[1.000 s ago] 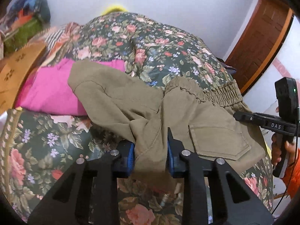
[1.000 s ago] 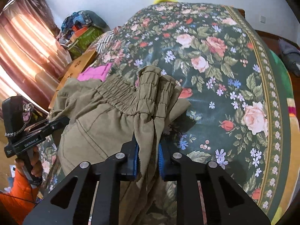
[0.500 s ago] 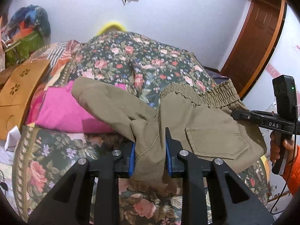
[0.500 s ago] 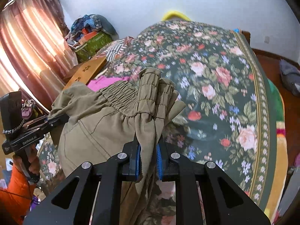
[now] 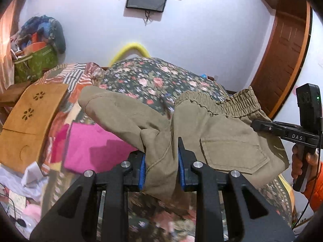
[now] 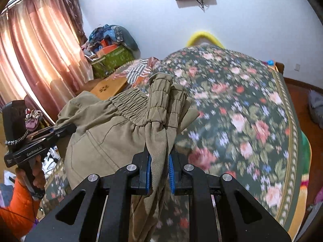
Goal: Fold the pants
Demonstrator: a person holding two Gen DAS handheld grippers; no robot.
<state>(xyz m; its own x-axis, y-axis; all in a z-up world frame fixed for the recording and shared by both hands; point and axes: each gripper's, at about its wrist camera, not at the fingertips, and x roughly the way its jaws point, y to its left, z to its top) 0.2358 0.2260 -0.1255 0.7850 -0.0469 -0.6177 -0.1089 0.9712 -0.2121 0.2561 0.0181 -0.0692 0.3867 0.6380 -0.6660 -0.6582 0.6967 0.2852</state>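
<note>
Barely begun: olive pants [image 5: 222,133] hung unfolded above the floral bed [image 5: 161,80], left claw [image 5: 161,173] clamped on a bunched fold near the crotch, right claw [image 6: 159,171] pinched almost shut on the gathered waistband [image 6: 129,106], every fold left to make. Seen only from the left wrist: back pocket, trailing leg, pink cloth [image 5: 97,147]; only from the right: curtains [image 6: 40,46].

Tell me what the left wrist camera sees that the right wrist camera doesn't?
Only the left wrist view shows the pink cloth, the brown door and the pants' pocket. Only the right wrist view shows the pink curtains. Both show the khaki pants, each gripper shut on them, left gripper and right gripper, and the flowery bedspread.
</note>
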